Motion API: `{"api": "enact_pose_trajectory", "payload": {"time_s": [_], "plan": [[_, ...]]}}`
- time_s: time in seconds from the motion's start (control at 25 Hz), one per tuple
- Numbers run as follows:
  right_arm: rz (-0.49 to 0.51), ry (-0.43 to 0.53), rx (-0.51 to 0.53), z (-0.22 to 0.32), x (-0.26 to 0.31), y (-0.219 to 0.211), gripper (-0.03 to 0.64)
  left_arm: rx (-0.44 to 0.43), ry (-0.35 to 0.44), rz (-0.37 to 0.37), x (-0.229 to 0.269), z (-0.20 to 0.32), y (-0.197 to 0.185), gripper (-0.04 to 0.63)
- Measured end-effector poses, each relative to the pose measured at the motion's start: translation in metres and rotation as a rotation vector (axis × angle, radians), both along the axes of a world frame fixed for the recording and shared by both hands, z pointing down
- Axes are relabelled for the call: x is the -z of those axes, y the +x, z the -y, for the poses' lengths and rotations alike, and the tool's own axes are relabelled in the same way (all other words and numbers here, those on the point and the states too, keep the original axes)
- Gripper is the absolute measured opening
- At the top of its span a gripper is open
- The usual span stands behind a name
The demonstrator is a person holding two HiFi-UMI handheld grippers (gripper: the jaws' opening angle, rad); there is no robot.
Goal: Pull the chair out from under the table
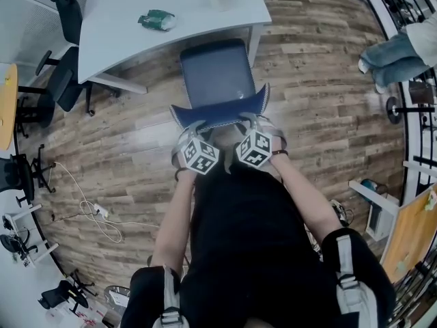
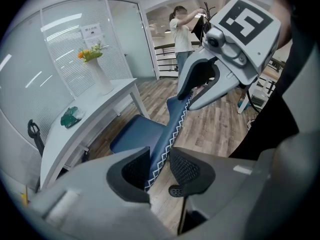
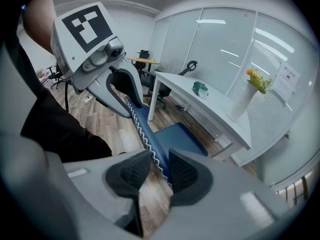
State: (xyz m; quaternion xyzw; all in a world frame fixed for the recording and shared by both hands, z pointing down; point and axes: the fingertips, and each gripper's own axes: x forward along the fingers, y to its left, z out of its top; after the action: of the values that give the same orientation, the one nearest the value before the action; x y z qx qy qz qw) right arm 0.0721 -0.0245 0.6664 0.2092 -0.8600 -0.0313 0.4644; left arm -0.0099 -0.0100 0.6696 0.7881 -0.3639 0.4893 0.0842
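1. The left tool (image 2: 159, 166) and the right tool (image 3: 159, 171) are both clamped, side by side, on the upper edge of the dark blue padded backrest (image 1: 218, 111) with white zigzag stitching.
2. The blue chair seat (image 1: 217, 77) is mostly out. Only its far edge lies at the rim of the white surface (image 1: 136, 39).
3. I judge that the thin edge can slip from the pads if the pull goes upward.
4. An uneven pull may turn the chair against the white leg (image 1: 254, 46).
5. A high pull may tip the chair toward the holder's body, just behind.
6. The green packet (image 1: 157, 20), the black office chair (image 1: 65, 80) and the white cable (image 1: 92, 214) on the wooden floor (image 1: 314, 115) are well apart. A standing person (image 1: 396, 50) is also well apart.
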Motion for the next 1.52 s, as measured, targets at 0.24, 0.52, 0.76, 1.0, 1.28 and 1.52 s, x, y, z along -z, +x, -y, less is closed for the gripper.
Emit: {"api": "enact_pose_trajectory", "payload": {"time_s": [0.24, 0.52, 0.76, 1.0, 1.28, 1.52], "plan": [[0.013, 0.002, -0.004, -0.002, 0.003, -0.003, 0.117, -0.003, -0.002, -0.005, 0.004, -0.001, -0.003, 0.129], [-0.004, -0.001, -0.011, -0.009, 0.009, -0.004, 0.117, -0.032, -0.005, -0.01, 0.011, -0.007, -0.004, 0.126], [-0.014, -0.002, -0.016, -0.021, 0.009, -0.001, 0.115, -0.055, -0.005, -0.009, 0.012, -0.019, -0.001, 0.123], [-0.014, -0.002, -0.021, -0.033, 0.011, 0.001, 0.114, -0.06, 0.001, -0.014, 0.014, -0.03, 0.001, 0.123], [-0.021, -0.012, -0.023, -0.048, 0.01, 0.007, 0.114, -0.062, -0.023, -0.018, 0.015, -0.045, 0.007, 0.12], [-0.027, -0.014, -0.021, -0.055, 0.008, 0.008, 0.114, -0.076, -0.035, -0.017, 0.013, -0.053, 0.008, 0.115]]}}
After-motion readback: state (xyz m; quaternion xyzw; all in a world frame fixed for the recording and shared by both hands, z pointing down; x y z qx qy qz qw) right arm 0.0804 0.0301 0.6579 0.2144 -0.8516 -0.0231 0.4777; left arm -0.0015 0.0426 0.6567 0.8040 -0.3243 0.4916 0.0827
